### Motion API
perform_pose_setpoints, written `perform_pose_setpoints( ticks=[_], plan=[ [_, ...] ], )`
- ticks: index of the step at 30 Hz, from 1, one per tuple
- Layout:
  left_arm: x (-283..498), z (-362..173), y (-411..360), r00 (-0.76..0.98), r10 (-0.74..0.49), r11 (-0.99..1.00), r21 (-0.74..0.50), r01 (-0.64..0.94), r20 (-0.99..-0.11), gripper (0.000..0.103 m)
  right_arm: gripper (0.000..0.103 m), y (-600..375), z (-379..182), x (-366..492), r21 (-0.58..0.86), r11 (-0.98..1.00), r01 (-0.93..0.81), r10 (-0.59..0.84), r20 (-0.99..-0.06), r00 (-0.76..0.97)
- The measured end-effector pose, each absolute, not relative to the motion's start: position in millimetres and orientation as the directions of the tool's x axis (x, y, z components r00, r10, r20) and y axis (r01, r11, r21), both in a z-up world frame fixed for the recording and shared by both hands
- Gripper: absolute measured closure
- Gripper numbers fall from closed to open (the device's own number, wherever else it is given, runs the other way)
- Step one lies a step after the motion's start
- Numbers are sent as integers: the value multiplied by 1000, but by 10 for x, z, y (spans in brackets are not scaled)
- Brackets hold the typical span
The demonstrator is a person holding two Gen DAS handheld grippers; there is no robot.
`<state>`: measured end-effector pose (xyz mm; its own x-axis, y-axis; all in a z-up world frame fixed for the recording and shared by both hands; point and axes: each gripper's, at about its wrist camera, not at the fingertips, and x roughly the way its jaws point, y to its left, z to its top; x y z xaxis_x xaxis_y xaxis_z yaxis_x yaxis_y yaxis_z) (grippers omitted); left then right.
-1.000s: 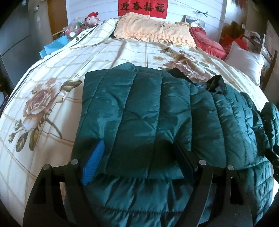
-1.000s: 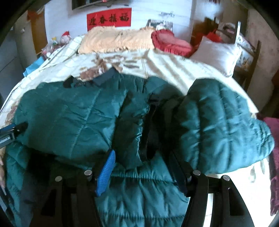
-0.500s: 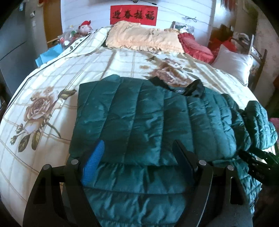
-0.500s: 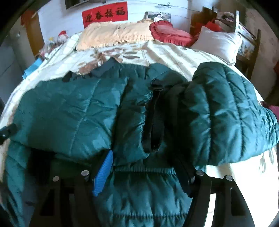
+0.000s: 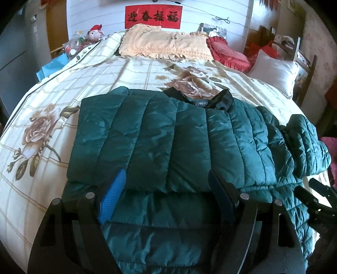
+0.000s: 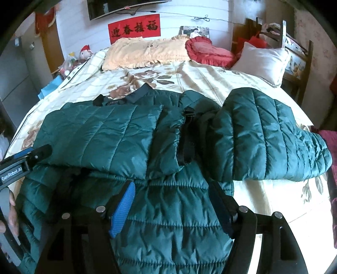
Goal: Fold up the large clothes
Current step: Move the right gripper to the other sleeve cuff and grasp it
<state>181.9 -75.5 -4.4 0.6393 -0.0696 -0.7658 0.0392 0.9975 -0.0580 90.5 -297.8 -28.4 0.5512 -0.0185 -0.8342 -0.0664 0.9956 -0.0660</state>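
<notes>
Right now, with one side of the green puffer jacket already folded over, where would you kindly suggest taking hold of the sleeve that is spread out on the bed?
Probably at the sleeve's cuff end, near the bed's right edge. It lies flat and apart from the jacket body, so the right tool, its jaws opening and empty, could come in from the right and pinch the loose edge, then carry it across.

Bedroom clutter around a made bed

Cream rose-print bedspread, frilled peach pillow, red ruffled cushion, white satin pillow (by the wooden chair), red wall banner.

White plank wall, red banner, floral bed
</notes>
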Motion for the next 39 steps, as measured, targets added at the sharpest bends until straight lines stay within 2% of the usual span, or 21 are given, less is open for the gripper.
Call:
perform_pose_setpoints(
  ticks=[8, 17, 30, 39],
  plan=[
    [1864, -182, -742, 606, -77, 997, -77, 26, -792, 22, 33, -3376, -134, 856, -54, 998, 12, -51, -819, 571],
    [1899, -179, -741, 613, -85, 996, -90, 22, -785, 22, 32, -4324, -1, 917, -43, 972, 231, -172, -802, 572],
    [1838, -124, -705, 616, -86, 996, -80, 39, -783, 22, 32, -5816, 2, 1013, -18, 809, 587, -377, -783, 495],
    [1800, -142, -730, 605, -99, 995, -86, 51, -790, 22, 32, -6328, -165, 1113, -28, 725, 688, -432, -797, 422]
  ],
)
